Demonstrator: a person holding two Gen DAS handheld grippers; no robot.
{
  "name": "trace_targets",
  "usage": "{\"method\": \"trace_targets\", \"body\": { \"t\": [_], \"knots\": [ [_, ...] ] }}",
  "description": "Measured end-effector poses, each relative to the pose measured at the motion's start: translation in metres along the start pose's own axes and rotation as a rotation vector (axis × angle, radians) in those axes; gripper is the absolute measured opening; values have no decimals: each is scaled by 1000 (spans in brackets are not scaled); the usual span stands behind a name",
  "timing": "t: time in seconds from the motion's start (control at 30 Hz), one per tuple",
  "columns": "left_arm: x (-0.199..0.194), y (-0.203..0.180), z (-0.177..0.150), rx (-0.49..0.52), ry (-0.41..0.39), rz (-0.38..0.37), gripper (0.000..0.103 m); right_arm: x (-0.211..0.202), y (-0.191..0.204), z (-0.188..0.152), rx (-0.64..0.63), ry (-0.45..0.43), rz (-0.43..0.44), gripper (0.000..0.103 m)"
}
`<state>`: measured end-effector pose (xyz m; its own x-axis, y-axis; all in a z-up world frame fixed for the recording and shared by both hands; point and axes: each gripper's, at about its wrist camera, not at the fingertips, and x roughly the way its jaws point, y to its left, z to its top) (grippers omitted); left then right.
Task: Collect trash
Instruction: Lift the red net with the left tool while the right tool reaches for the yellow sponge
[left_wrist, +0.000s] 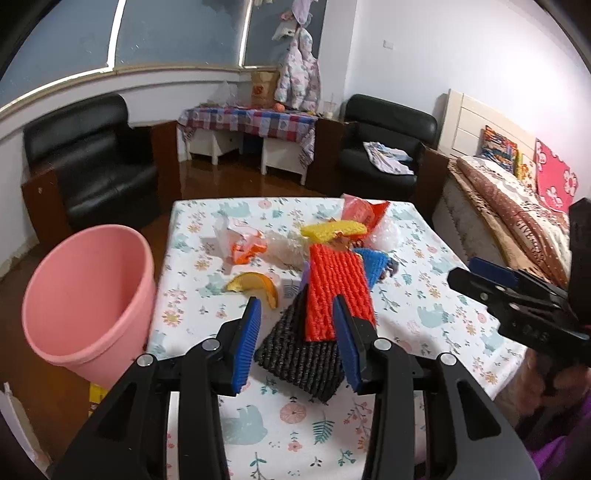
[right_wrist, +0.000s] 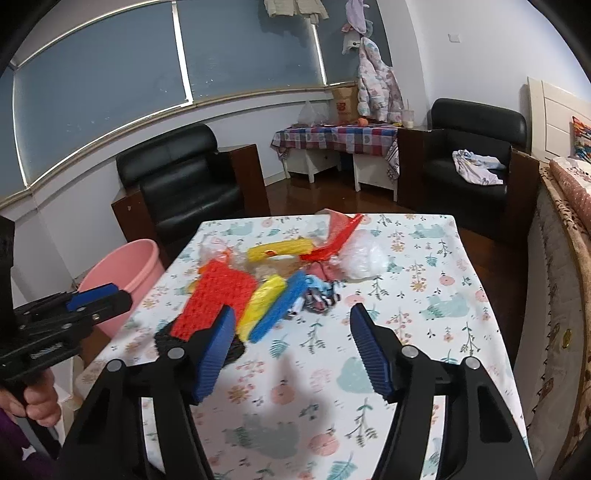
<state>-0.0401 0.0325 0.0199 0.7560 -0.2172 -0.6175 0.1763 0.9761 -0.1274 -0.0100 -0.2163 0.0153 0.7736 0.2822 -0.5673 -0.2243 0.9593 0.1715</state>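
Note:
A pile of trash lies on the floral table (left_wrist: 424, 295): a red foam net (left_wrist: 338, 284), a black foam net (left_wrist: 306, 350), yellow (left_wrist: 332, 229) and blue (left_wrist: 373, 263) foam pieces, an orange peel (left_wrist: 255, 286), crumpled wrappers (left_wrist: 240, 243) and a red bag (left_wrist: 364, 212). My left gripper (left_wrist: 299, 347) is open, its jaws on either side of the black and red nets. My right gripper (right_wrist: 291, 354) is open and empty above the table, right of the red net (right_wrist: 218, 299). The pink bin (left_wrist: 88, 306) stands left of the table.
Two black armchairs (left_wrist: 92, 162) (left_wrist: 384, 144) stand beyond the table, with a checked-cloth side table (left_wrist: 251, 120) between them. A bed (left_wrist: 517, 206) runs along the right. The right gripper also shows in the left wrist view (left_wrist: 517, 306).

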Motion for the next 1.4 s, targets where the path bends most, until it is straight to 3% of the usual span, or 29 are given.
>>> {"method": "trace_targets", "body": {
  "t": [0.17, 0.53, 0.8, 0.87, 1.0, 1.4],
  "knots": [
    [18, -3, 5, -10, 39, -48, 41, 10, -12, 1, 3, 9, 2, 60],
    [63, -22, 14, 49, 113, -41, 41, 34, -31, 2, 32, 59, 19, 55],
    [84, -24, 13, 79, 159, 4, 40, 44, -35, 6, 31, 70, 26, 55],
    [86, -24, 11, 77, 164, 0, 25, 47, -35, 7, 33, 76, 31, 55],
    [85, -21, 12, 59, 160, -15, 13, 53, -32, 10, 31, 84, 43, 55],
    [49, -3, 22, 11, 67, -53, 10, 70, -6, 26, -17, 75, 85, 55]
  ]
}}
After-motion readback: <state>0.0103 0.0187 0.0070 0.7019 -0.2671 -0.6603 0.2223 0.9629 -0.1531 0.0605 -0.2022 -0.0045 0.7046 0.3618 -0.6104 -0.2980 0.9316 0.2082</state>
